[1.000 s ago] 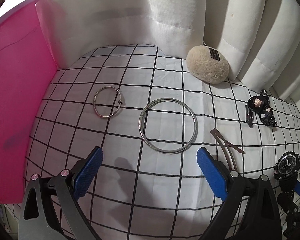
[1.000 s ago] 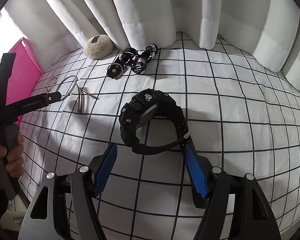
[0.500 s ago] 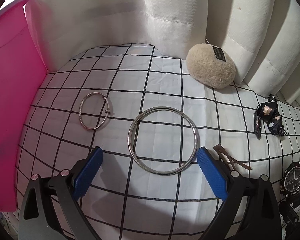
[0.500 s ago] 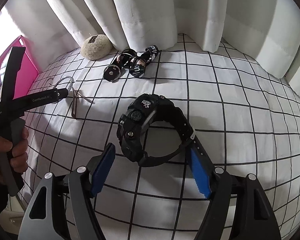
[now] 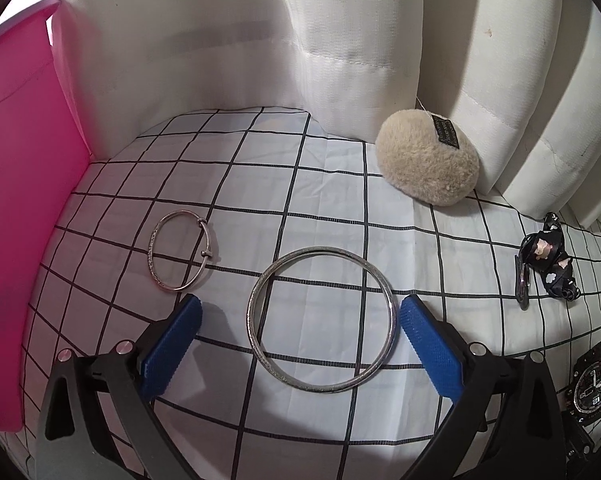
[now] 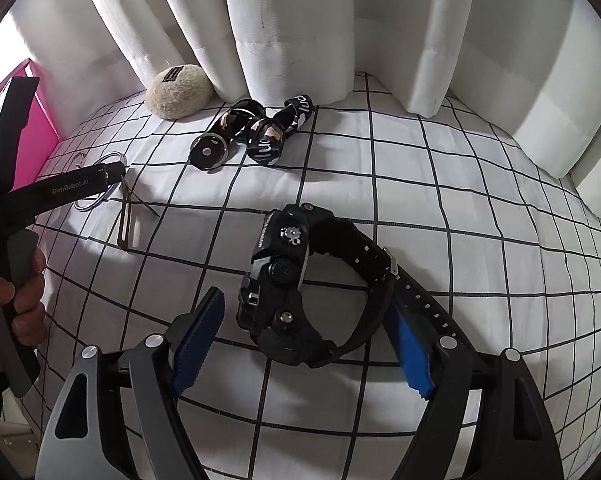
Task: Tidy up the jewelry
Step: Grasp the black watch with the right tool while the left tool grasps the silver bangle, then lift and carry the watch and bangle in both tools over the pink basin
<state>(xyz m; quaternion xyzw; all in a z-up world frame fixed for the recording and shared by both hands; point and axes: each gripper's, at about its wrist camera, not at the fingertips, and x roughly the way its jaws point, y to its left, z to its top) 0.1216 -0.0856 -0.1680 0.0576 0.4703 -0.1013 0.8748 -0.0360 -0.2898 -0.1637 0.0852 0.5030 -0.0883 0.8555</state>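
A large silver bangle [image 5: 382, 288] lies flat on the checked cloth, between the open blue pads of my left gripper [image 5: 298, 322]. A smaller silver bangle [image 5: 155, 272] lies to its left. My right gripper [image 6: 306, 312] is open, its pads on either side of a black watch [image 6: 284, 280] that lies on the cloth; I cannot tell if they touch it. The watch also shows at the lower right of the left wrist view [image 5: 592, 386]. The left gripper shows at the left of the right wrist view [image 6: 60, 190].
A pink bin wall [image 5: 16, 200] stands at the left. A beige fluffy pouch [image 5: 426, 162] sits against the white curtain [image 5: 340, 32]. A black patterned strap with a round piece [image 6: 256, 136] lies at the back. A brown hair clip [image 6: 126, 220] lies near the bangles.
My left gripper has moved forward until the large bangle lies between its pads. My right gripper has moved forward around the watch. Both stay open.
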